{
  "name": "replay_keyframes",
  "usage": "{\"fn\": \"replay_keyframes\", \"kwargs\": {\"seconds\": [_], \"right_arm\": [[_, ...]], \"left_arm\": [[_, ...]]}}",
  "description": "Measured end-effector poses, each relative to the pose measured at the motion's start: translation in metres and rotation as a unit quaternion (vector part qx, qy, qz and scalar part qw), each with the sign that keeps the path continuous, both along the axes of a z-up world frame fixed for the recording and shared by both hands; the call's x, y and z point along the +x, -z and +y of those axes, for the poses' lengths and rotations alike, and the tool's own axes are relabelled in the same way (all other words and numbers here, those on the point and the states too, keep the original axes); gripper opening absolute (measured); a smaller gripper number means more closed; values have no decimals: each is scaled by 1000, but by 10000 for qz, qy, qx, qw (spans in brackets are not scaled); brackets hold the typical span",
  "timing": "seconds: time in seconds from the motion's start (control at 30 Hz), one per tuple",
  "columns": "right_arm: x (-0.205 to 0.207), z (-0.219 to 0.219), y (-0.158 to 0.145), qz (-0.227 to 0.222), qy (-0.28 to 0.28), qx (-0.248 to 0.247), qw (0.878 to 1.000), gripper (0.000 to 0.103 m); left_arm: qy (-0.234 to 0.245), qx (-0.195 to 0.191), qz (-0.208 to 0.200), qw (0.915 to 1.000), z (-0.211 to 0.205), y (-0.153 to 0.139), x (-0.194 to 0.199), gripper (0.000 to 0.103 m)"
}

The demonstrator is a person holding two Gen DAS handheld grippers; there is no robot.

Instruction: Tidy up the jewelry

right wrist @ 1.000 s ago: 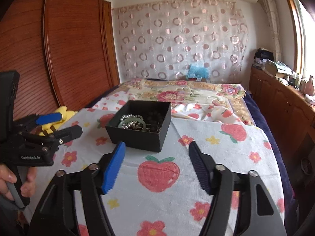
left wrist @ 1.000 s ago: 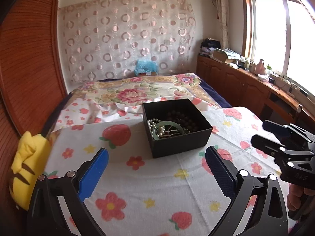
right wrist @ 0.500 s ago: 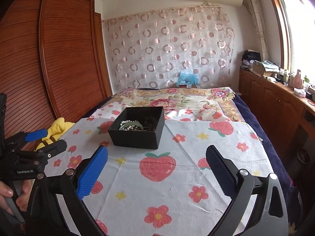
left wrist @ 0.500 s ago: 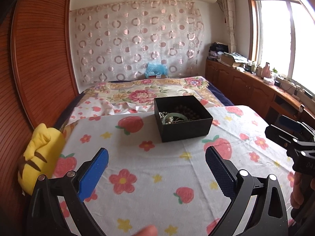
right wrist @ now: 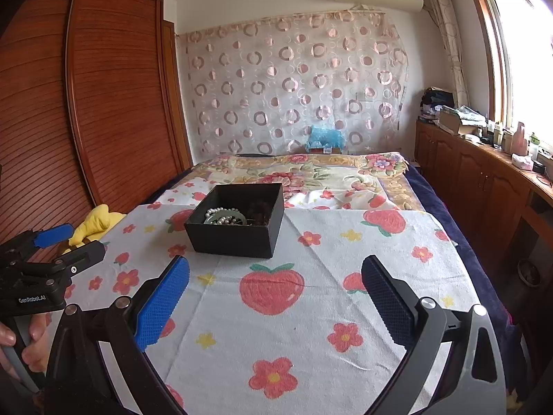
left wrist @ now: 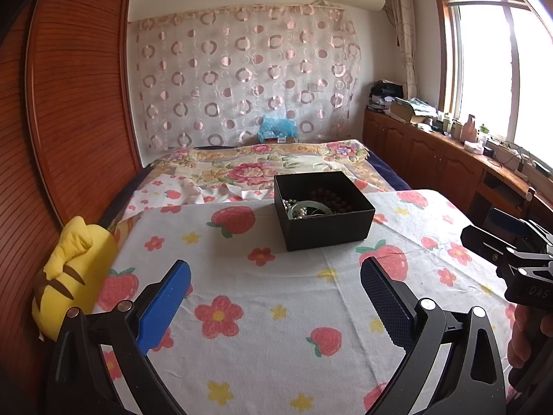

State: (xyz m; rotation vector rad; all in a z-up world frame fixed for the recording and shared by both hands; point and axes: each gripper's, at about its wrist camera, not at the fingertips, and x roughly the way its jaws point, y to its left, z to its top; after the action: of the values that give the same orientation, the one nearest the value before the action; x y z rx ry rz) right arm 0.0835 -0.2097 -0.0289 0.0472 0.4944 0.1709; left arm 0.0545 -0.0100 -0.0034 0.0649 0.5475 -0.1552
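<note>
Here, on a worktop draped in a white cloth printed with strawberries and flowers: a black box, lidless, toward the far edge of that cloth. Inside the box: a pale green bangle, a strand of pearly beads lying against it on the left, and a heap of dark beads further back and to the right. Same contents in the right wrist view: black box, bangle, pearls, dark beads.

Left tongs spread wide, nothing between the blue pad and the black one, held low over the cloth and well short of the box. Right tongs likewise spread wide and bare, also well short of the box. In the left wrist view, right tongs at the right edge; from that angle, cannot tell how far apart. In the right wrist view, left tongs at the left edge, with a hand gripping the handle below.

Beside the worktop's left edge, a yellow plush toy against the wooden wardrobe. Beyond the worktop, a bed with a floral cover, and behind it a curtain patterned with rings.
</note>
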Motion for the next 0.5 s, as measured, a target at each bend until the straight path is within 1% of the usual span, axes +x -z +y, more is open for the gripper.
{"fn": "replay_keyframes", "kwargs": {"seconds": [0.5], "right_arm": [[-2, 0, 1, -9, 5, 2, 10000, 101]], "left_arm": [[-7, -2, -8, 10000, 1, 0, -1, 95]]}}
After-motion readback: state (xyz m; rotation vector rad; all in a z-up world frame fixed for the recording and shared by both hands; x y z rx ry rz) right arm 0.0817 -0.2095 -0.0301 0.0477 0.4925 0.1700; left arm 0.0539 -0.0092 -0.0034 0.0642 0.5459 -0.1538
